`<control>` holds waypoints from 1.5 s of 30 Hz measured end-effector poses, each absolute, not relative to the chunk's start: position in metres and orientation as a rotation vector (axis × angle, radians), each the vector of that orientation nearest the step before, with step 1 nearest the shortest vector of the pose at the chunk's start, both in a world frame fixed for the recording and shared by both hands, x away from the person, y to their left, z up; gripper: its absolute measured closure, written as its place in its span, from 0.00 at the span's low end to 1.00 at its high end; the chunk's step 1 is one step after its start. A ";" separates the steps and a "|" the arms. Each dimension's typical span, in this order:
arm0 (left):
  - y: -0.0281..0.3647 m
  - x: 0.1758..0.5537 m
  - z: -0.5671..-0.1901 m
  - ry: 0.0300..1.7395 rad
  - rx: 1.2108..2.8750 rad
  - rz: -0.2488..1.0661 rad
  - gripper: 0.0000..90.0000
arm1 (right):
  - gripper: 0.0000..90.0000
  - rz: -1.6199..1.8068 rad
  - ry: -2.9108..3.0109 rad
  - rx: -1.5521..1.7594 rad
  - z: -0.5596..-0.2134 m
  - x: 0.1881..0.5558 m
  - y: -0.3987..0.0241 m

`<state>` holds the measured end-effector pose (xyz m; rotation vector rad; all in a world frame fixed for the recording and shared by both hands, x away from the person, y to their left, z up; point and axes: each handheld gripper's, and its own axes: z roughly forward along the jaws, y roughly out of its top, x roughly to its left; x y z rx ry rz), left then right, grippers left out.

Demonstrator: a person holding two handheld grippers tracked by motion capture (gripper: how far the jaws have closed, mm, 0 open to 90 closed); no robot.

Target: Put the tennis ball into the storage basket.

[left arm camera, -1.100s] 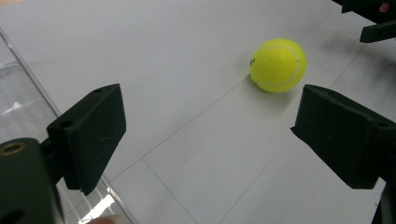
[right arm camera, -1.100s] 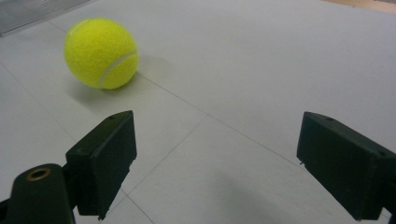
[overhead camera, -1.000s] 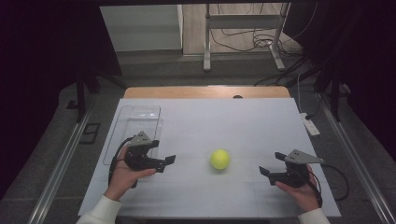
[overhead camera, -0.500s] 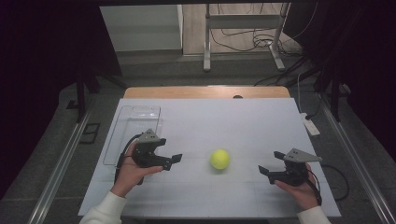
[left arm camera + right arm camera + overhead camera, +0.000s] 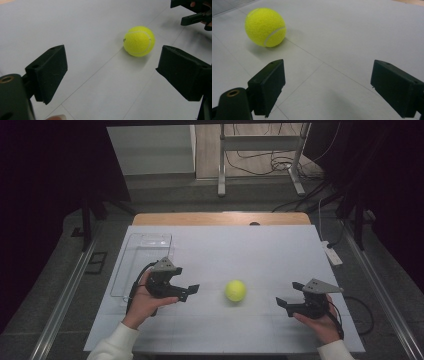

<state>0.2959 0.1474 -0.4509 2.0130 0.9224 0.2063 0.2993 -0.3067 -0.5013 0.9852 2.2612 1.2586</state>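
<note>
A yellow tennis ball [image 5: 235, 290] lies on the white table [image 5: 250, 250], nearer the front edge than the back one, about midway between the side edges. The left gripper [image 5: 189, 290] hovers near it on the left, jaws spread wide with nothing between them. The right gripper [image 5: 287, 302] sits farther off toward the right edge, also spread and empty. A clear tray [image 5: 145, 251] rests along the left edge.

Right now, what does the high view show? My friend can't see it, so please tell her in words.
A yellow tennis ball sits on a white table between two black grippers held by a person's hands. The left gripper and the right gripper both point at the ball with open jaws, not touching it. A clear plastic tray lies at the table's left.
</note>
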 end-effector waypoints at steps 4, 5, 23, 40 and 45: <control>0.147 0.295 -0.451 0.922 2.015 0.205 0.11 | 0.14 1.260 2.265 0.979 -0.501 0.301 -0.304; 0.147 0.295 -0.450 0.919 2.017 0.205 0.11 | 0.14 1.261 2.267 0.978 -0.501 0.301 -0.304; 0.133 0.304 -0.449 0.896 2.035 0.187 0.11 | 0.14 1.266 2.274 0.975 -0.502 0.303 -0.302; 0.118 0.313 -0.449 0.866 2.056 0.170 0.11 | 0.15 1.253 2.280 0.973 -0.503 0.303 -0.302; 0.112 0.316 -0.450 0.857 2.065 0.158 0.11 | 0.15 1.252 2.280 0.973 -0.503 0.303 -0.302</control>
